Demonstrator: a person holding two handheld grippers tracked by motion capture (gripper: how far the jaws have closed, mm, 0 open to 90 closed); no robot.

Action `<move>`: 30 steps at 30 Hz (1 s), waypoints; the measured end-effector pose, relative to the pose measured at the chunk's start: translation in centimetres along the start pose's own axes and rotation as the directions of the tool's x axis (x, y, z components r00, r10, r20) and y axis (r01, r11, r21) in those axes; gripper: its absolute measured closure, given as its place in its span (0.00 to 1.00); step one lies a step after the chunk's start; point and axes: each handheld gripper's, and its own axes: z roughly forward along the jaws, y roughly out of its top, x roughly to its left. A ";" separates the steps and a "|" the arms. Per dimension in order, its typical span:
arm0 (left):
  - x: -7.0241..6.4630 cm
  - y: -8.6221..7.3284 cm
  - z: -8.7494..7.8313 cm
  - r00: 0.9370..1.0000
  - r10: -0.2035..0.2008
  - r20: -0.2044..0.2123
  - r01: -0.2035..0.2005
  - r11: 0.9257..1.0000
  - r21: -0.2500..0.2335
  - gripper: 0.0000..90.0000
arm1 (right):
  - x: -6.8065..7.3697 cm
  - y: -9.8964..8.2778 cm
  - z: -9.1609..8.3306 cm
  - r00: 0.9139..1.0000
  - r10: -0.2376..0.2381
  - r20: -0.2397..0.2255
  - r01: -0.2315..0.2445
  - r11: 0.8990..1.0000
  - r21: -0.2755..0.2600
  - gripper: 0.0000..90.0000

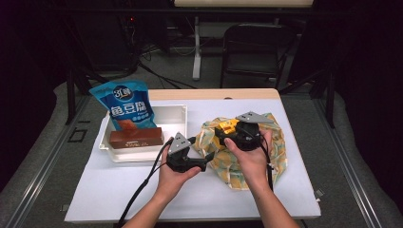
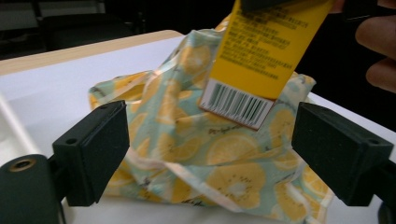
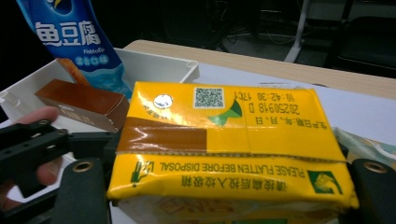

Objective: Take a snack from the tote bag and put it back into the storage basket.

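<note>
White plastic tray (image 1: pixel 177 124) sits far left on the pale table (image 1: pixel 142 190), carrying a blue snack pouch (image 1: pixel 124 105) and a brown rectangular box (image 1: pixel 136 138). Just right of it, the left gripper (image 1: pixel 207 158) points at the lemon-print cloth bag (image 1: pixel 233 168), jaws released with nothing between them. Above the bag, the right gripper (image 1: pixel 227 129) is clenched on a yellow drink carton (image 3: pixel 229 140). Bare tabletop lies near and right; a dark folding chair (image 1: pixel 254 45) stands beyond the far edge.

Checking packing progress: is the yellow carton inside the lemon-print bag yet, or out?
Out. The right gripper holds the yellow carton above the lemon-print bag, its barcode end hanging over the crumpled cloth in the left gripper view.
</note>
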 end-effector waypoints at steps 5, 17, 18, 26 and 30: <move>-0.7 0.3 0.9 1.000 0.017 0.015 -0.017 1.000 -0.006 0.16 | 0.6 0.0 -0.1 1.000 -0.006 -0.010 0.006 1.000 -0.002 0.33; -1.1 1.0 2.2 0.999 0.013 0.034 -0.012 1.000 -0.010 0.27 | 1.5 -0.3 0.0 0.999 -0.015 -0.045 0.016 1.000 0.015 0.33; -1.0 1.1 2.3 0.999 0.010 0.041 -0.010 1.000 -0.006 0.28 | 1.6 -0.3 0.1 0.999 -0.016 -0.051 0.017 1.000 0.014 0.33; -0.9 1.4 2.3 0.997 0.009 0.071 -0.008 1.000 -0.015 0.44 | 2.1 -0.4 0.4 0.998 -0.010 -0.067 0.012 1.000 0.027 0.33; -1.4 1.2 2.1 0.995 0.050 0.083 -0.049 0.999 -0.019 0.54 | 2.0 -0.5 0.5 0.996 -0.012 -0.090 0.015 0.999 0.032 0.32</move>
